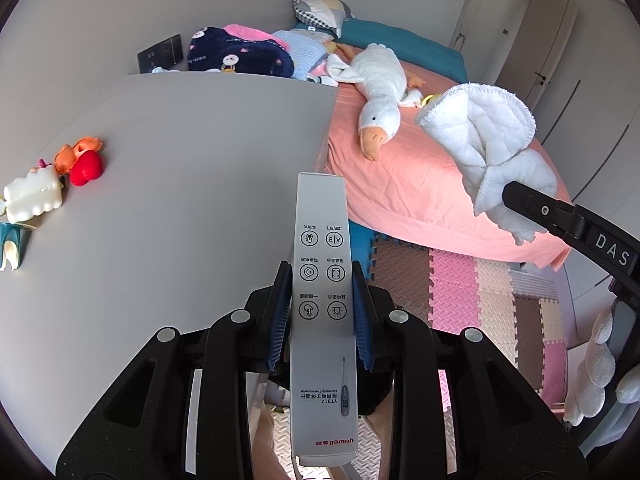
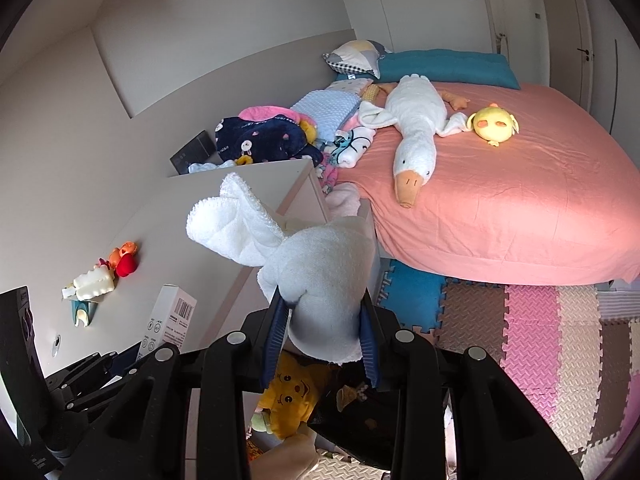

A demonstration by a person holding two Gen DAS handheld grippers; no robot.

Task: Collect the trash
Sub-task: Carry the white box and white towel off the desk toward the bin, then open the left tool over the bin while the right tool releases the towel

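The left gripper [image 1: 322, 304] pinches a thermometer box [image 1: 322, 280] jutting beyond its fingers, while the right gripper [image 2: 326, 320] clamps a white cloth [image 2: 304, 264] billowing past its tips.

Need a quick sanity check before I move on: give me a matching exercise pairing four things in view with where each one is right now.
Things:
1. thermometer box
2. white towel
3. goose plush
4. red toy

Places:
A. on the grey tabletop
B. between the left gripper pads
C. lying on the pink bed
D. clamped in the right gripper

Pairs: 1-B, 2-D, 3-C, 4-A
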